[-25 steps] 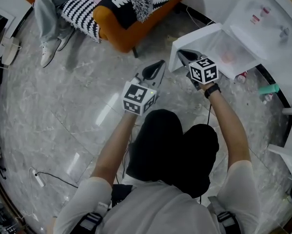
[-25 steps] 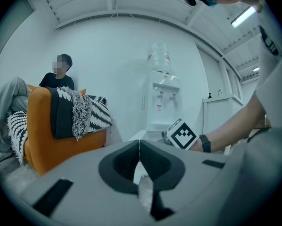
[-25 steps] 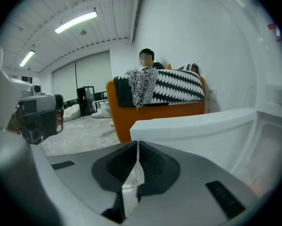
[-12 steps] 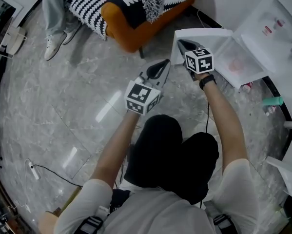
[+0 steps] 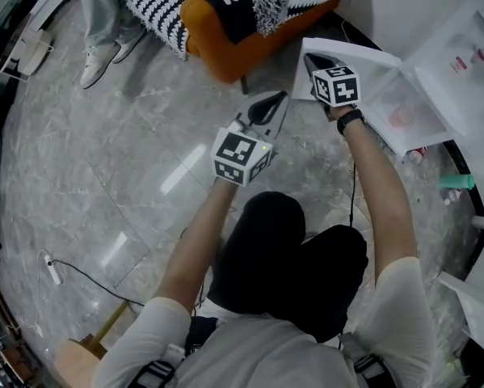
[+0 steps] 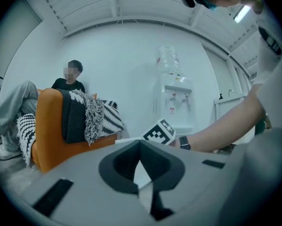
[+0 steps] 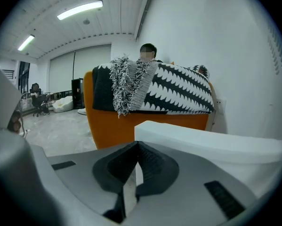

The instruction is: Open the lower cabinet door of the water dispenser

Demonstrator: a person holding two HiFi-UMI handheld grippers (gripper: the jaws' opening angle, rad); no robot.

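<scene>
The white water dispenser [image 5: 460, 51] stands at the upper right, with its bottle and taps showing in the left gripper view [image 6: 176, 102]. Its lower cabinet door [image 5: 347, 53] is swung out towards the sofa, and the cabinet's inside [image 5: 395, 115] is exposed. My right gripper [image 5: 313, 60] is shut, its tips against the door's free edge, and nothing shows between the jaws. That thick white door edge [image 7: 206, 142] runs just past the shut tips of the right gripper [image 7: 137, 145]. My left gripper [image 5: 272, 102] hovers over the floor left of the door, shut and holding nothing, as its own view [image 6: 140, 142] shows.
An orange sofa [image 5: 225, 35] with a black-and-white blanket stands just beyond the door, and a person [image 5: 104, 14] sits on it. Small bottles [image 5: 419, 153] and a teal item [image 5: 456, 182] lie by the dispenser's base. A cable [image 5: 72, 269] crosses the marble floor at the left.
The right gripper has moved with the door's free edge towards the sofa, and the door has swung wider. The left gripper has drifted slightly the same way.
</scene>
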